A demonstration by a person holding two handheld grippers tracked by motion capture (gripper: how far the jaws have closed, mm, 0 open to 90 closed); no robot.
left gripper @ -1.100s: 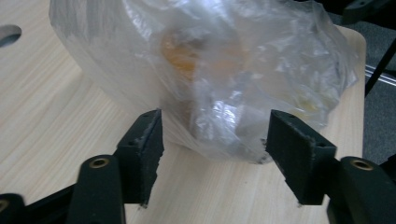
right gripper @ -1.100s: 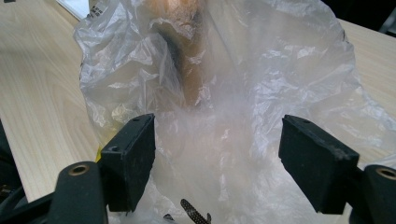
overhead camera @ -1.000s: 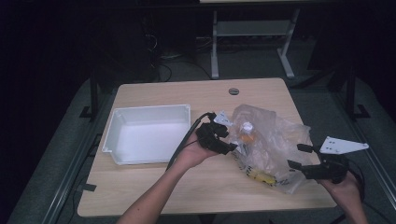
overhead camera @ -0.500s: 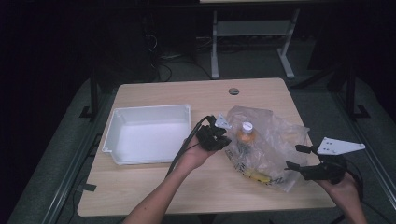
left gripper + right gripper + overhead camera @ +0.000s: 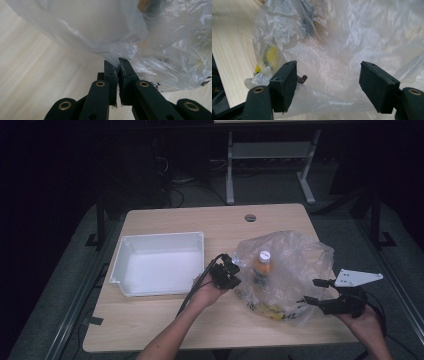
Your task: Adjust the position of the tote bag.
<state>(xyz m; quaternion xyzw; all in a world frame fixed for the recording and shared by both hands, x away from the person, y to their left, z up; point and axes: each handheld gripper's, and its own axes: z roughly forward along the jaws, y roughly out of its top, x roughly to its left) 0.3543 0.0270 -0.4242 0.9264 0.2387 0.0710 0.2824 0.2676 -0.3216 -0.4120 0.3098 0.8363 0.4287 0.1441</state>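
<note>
**Plastic bag pinched at one edge on the surface**

The plastic bag [image 5: 287, 270], clear and crumpled, lies on the right half of the wooden surface [image 5: 165, 320]. Inside it an orange bottle [image 5: 262, 266] with a white cap stands roughly upright, and something yellow [image 5: 272, 309] sits low near the bag's front edge. The left tool [image 5: 234, 271] is clenched on the bag's left edge; in the left gripper view a fold of film [image 5: 118, 65] is caught between its nearly meeting jaws. The right tool [image 5: 314, 291] is at the bag's right front corner with its jaws spread wide. They have just closed a little, with film lying between them but neither pad pressing on it. Left of the bag, just beside the left tool, sits a white tray [image 5: 125, 262].
</note>
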